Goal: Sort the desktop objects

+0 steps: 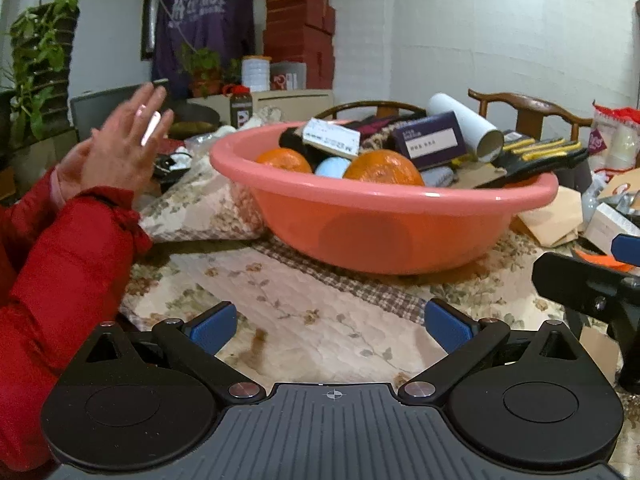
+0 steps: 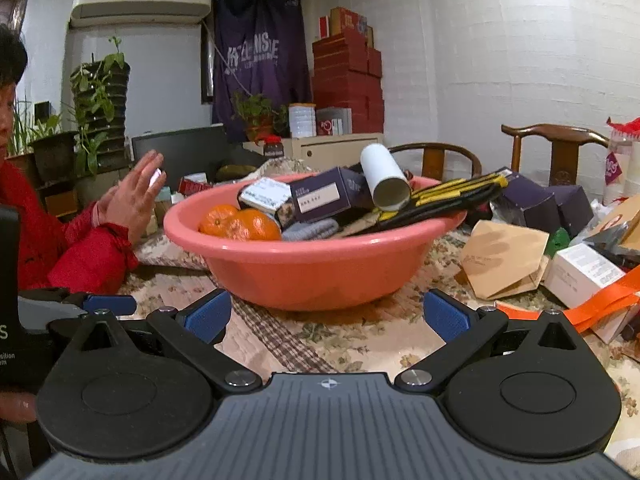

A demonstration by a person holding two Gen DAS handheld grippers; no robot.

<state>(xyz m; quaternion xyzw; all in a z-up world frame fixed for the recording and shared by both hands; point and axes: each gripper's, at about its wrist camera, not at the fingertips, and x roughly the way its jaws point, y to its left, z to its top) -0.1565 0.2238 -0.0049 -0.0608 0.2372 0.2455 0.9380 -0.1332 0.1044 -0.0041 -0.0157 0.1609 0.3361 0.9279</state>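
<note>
The basin (image 2: 304, 264) sits near the middle of the surface (image 1: 304, 320), and we judge the sorting well along, since it is already heaped. In it we see oranges (image 2: 240, 222), a pale blue ball (image 1: 332, 166), a white tube (image 2: 386, 180), a dark box (image 2: 324, 196), a white carton (image 2: 266, 196), a grey knit piece (image 2: 310, 229) and black-and-yellow gloves (image 2: 452, 196) lying over its right rim.

What we think is left lies toward the right edge of the surface: a brown paper bag (image 2: 504, 260), a white box (image 2: 584, 272), an orange ribbon (image 2: 600, 304) and dark purple boxes (image 2: 536, 204), all outside the basin. Whether each of these belongs in the basin we cannot tell.

Our left gripper (image 1: 332, 326) and right gripper (image 2: 330, 316) both hang low at the near edge, jaws spread wide and holding nothing. A person in a red sleeve (image 1: 68, 264) sits at the left edge with a raised hand (image 1: 124, 148).
</note>
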